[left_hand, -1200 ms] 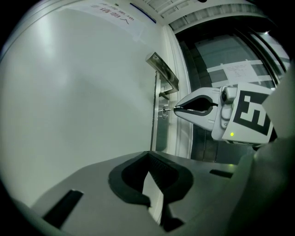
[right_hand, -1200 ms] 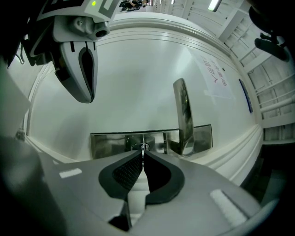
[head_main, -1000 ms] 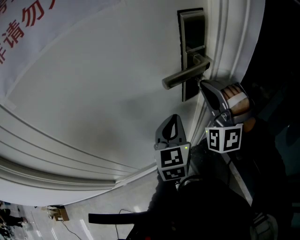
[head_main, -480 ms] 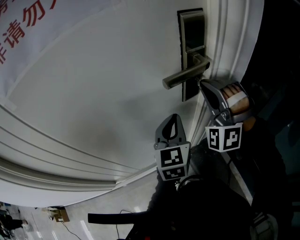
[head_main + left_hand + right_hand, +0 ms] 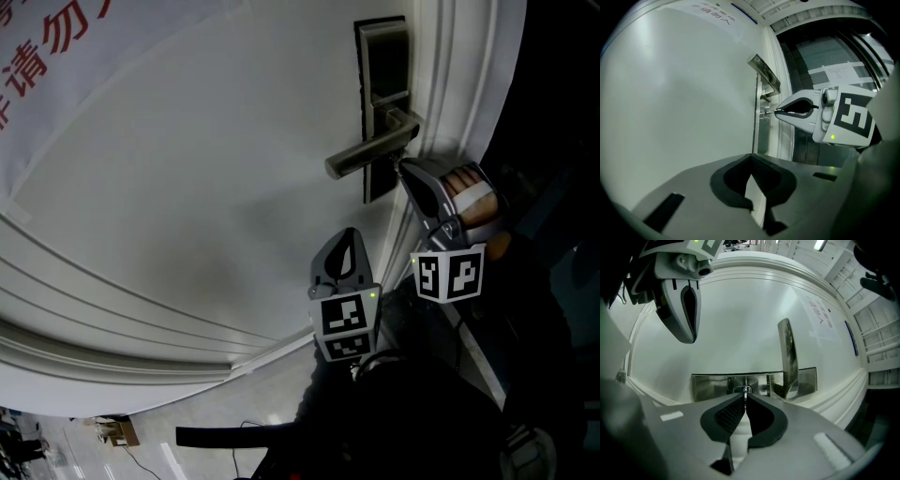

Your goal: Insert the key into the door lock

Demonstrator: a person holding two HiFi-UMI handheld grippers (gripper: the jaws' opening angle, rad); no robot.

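1. Where the keyhole sits in the lock plate (image 5: 712,386), the key (image 5: 746,391) meets it tip-first; how deep it goes cannot be told.
2. The right gripper (image 5: 745,400) is clenched on the key.
3. The lever handle (image 5: 786,357) juts from the plate beside the keyhole.
4. The left gripper (image 5: 751,157) hangs lower than the plate, its jaws pressed together on nothing, before the white door (image 5: 187,187).
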